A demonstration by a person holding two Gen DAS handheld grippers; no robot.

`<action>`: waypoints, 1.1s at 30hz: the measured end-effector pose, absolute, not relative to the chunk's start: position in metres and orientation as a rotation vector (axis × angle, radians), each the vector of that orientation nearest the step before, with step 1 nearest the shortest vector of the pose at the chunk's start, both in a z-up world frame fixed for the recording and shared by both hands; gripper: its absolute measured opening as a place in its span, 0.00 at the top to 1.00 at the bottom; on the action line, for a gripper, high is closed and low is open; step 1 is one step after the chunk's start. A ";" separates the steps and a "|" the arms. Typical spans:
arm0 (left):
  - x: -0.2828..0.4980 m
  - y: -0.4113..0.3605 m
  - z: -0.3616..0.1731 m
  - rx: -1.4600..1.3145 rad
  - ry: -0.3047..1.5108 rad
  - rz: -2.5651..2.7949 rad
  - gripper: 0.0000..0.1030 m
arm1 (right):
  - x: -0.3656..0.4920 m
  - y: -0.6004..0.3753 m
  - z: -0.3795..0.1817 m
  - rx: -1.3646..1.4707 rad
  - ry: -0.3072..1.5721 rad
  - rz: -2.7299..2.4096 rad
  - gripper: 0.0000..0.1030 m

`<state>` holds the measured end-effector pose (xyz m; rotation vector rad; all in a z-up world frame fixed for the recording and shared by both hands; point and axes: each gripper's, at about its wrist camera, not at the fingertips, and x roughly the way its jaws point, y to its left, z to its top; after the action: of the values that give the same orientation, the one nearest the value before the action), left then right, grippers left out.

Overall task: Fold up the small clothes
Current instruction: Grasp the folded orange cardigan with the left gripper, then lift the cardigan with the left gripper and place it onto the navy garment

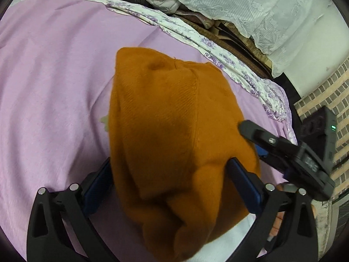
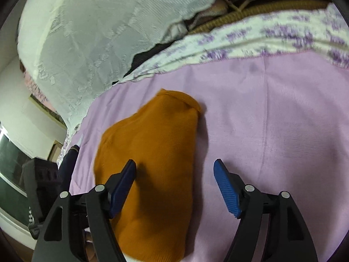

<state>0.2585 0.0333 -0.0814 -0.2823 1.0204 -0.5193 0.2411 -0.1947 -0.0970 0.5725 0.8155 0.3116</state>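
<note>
An orange knitted garment (image 1: 174,131) lies folded into a long bundle on the pink sheet (image 1: 54,98). My left gripper (image 1: 172,170) straddles its near end. The jaws stand wide, one blue pad on each side of the cloth, and the left pad is partly hidden behind it. The right gripper (image 1: 253,139) comes in from the right at the garment's edge. In the right wrist view the right gripper (image 2: 174,163) is open above the garment (image 2: 152,152). Its left pad (image 2: 122,185) hangs over the orange cloth and its right pad (image 2: 226,190) over the pink sheet (image 2: 272,131). Nothing is gripped.
A floral purple-and-white border (image 1: 218,54) edges the sheet. Behind it are brown layered mats (image 1: 240,39) and a white lace cover (image 1: 250,6). A brick wall (image 1: 331,91) stands at the right. White cloth (image 1: 235,235) shows under the garment's near end, with a hand (image 1: 276,222) beside it.
</note>
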 end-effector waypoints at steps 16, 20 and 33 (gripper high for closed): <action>0.257 0.024 -0.073 -0.253 0.945 -0.524 0.40 | 0.254 -0.177 -0.097 0.563 0.776 0.386 0.61; 0.249 0.024 -0.064 -0.232 0.901 -0.517 0.55 | 0.248 -0.178 -0.089 0.562 0.752 0.390 0.63; 0.197 0.059 -0.009 -0.188 0.797 -0.443 0.59 | 0.215 -0.138 -0.039 0.570 0.685 0.513 0.64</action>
<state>0.1967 0.0586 -0.0094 -0.1884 0.7971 -0.4433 0.2146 -0.1381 -0.0390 0.5697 0.6851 0.5129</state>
